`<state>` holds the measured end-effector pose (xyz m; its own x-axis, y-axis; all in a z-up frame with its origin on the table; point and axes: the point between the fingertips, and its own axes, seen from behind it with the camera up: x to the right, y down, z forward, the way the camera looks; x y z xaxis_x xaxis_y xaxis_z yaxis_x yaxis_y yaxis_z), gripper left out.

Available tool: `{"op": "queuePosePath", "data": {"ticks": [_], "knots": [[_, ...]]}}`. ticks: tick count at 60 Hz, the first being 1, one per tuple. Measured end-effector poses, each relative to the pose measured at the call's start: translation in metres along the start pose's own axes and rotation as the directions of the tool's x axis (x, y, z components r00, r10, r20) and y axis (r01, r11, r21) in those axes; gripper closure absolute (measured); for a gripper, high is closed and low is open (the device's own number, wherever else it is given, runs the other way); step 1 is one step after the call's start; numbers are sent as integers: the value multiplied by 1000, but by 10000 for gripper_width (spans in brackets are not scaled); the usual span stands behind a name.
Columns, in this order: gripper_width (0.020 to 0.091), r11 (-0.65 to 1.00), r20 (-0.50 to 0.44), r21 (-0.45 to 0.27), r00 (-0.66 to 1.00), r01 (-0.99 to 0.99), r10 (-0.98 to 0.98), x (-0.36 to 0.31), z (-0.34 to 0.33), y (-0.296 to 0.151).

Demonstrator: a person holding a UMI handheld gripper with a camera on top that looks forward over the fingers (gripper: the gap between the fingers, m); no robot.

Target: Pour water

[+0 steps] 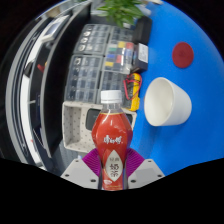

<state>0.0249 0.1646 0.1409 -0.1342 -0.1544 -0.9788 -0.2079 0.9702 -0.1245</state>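
Nearest, the gripper (113, 172) pinches a plastic bottle (112, 140) between its two fingers, the purple pads (88, 162) pressed against the lower sides of the bottle. The bottle stands upright, filled with a red-brown drink, with a red label bearing white characters and a white screw cap (111, 98) that appears to be on.

Just beyond and to the right of the bottle sits a white cup (166, 101), empty as far as can be seen, tilted so its open mouth faces the camera. It rests on a bright blue surface (190, 85) that also carries a round red disc (184, 54) farther back.

To the left, a grey mesh basket (78, 122) and a rack of trays (92, 55) with small items; green leaves (122, 10) sit farthest away.

Risks, as a judgement: with the cap on, nothing will pour; tipping too fast or off to one side could spill beside the cup, and a smooth bottle may slip in the pinch.
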Motion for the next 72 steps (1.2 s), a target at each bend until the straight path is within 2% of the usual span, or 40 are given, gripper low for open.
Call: {"op": "queuePosePath", "data": {"ticks": [20,29,40,49,54,58,61,64,65,72], "knots": [[815,887,25,-33,887,-461,461,-4,0,-15],[814,826,14,-38,826,-562,563,-2,4,-15],[814,823,0,-68,825,-564,566,-3,1,-9],[815,925,-26,-113,932,-363,363,-7,0,-5],[815,982,-26,-131,990,-139,137,-22,-9,-12],[814,990,-3,-115,997,78,-79,-36,-14,-34],[810,961,5,-81,964,266,-266,-48,-19,-58],[812,886,5,-3,886,463,-463,-57,-24,-87],[810,859,-19,-12,859,512,-512,-68,-29,-95],[814,640,-105,42,640,767,-761,-85,-34,-153]]}}
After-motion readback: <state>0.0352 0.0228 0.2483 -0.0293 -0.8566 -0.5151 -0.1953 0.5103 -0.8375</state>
